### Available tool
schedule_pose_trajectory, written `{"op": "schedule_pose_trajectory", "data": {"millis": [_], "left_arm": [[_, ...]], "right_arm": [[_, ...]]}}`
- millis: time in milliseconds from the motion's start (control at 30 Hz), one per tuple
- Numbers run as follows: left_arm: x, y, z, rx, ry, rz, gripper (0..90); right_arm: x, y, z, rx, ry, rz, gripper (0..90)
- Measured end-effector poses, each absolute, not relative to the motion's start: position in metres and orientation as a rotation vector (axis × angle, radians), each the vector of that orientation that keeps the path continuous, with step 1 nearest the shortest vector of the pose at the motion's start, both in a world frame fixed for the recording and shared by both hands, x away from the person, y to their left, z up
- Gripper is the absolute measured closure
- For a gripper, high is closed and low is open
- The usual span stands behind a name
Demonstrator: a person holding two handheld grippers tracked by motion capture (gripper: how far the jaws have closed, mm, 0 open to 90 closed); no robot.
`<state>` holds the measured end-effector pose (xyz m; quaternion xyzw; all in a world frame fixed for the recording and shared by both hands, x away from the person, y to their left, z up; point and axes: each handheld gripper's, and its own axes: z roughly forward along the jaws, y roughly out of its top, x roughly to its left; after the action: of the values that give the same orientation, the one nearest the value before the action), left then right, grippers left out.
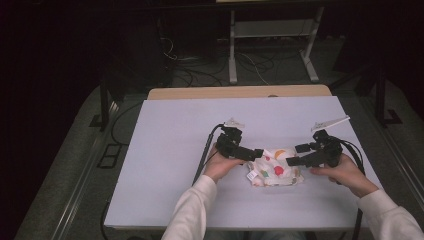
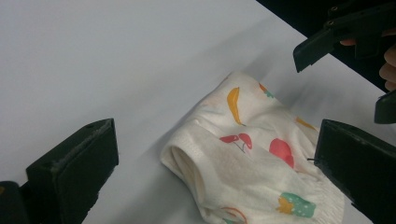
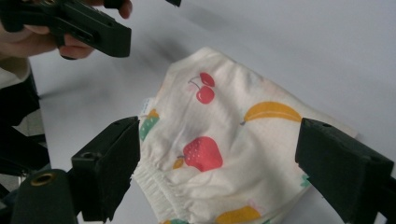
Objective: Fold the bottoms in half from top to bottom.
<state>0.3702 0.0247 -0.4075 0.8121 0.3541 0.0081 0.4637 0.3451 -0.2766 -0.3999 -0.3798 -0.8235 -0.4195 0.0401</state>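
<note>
On the white worktop (image 1: 165, 150), the left claw (image 1: 252, 153) hovers at the left edge of a small folded cloth (image 1: 274, 167), its jaws spread wide and holding nothing. The cloth, cream with a fruit print of bananas, cherries and strawberries, lies flat on the worktop between the two claws. The right claw (image 1: 294, 155) hovers at its right edge, jaws likewise spread, empty.

we find no text, brand or number that can be read. the cloth (image 1: 274, 167) carries only fruit pictures. its small white tag (image 1: 251, 175) is too small for us to read.
</note>
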Motion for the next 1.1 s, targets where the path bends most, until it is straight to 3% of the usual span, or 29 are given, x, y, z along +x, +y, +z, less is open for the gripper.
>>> {"op": "schedule_pose_trajectory", "data": {"millis": [133, 1100], "left_arm": [[0.372, 0.026, -0.408, 1.991, 0.875, 0.015, 0.0], [0.392, 0.03, -0.418, 2.001, 0.855, 0.018, 0.0]], "right_arm": [[0.348, -0.279, -0.398, -1.145, -2.513, -1.3, 0.6], [0.376, -0.301, -0.421, -1.256, -2.504, -1.307, 0.0]]}}
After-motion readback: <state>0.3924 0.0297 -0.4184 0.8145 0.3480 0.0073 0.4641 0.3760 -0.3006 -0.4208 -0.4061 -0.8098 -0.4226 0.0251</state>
